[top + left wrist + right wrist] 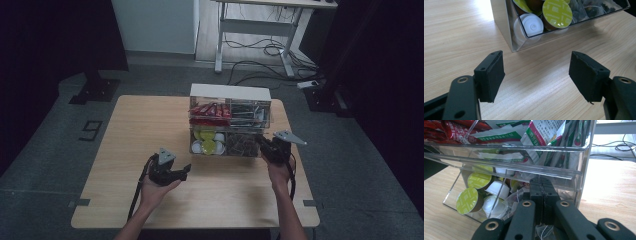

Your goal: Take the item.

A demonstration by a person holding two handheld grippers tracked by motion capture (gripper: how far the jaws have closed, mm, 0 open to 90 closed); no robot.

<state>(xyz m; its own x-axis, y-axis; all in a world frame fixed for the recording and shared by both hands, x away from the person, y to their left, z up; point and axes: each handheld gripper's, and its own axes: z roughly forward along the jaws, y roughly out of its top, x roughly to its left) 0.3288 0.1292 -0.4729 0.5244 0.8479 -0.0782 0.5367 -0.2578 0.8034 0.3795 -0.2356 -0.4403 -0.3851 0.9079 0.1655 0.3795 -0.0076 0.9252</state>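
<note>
A clear two-tier organizer (230, 92) stands at the back middle of the wooden table (150, 130). Its lower tier holds green-lidded and white capsules (207, 142) on the left and tea bags (242, 142) on the right. My left gripper (185, 171) hovers open and empty over the table, before the organizer's front left corner (501, 27), its own view showing its jaws (540, 75) wide apart near a green capsule lid (557, 12). My right gripper (261, 142) is shut at the lower right compartment's mouth. Its tips (541, 185) rest among tea bags (517, 195); whether one is pinched is unclear.
The upper tier carries red packets (207, 111) on the left and green-and-white sachets (247, 112) on the right. The acrylic shelf edge (524, 167) runs just above my right jaws. A white desk frame (255, 30) and floor cables (270, 50) lie beyond the table.
</note>
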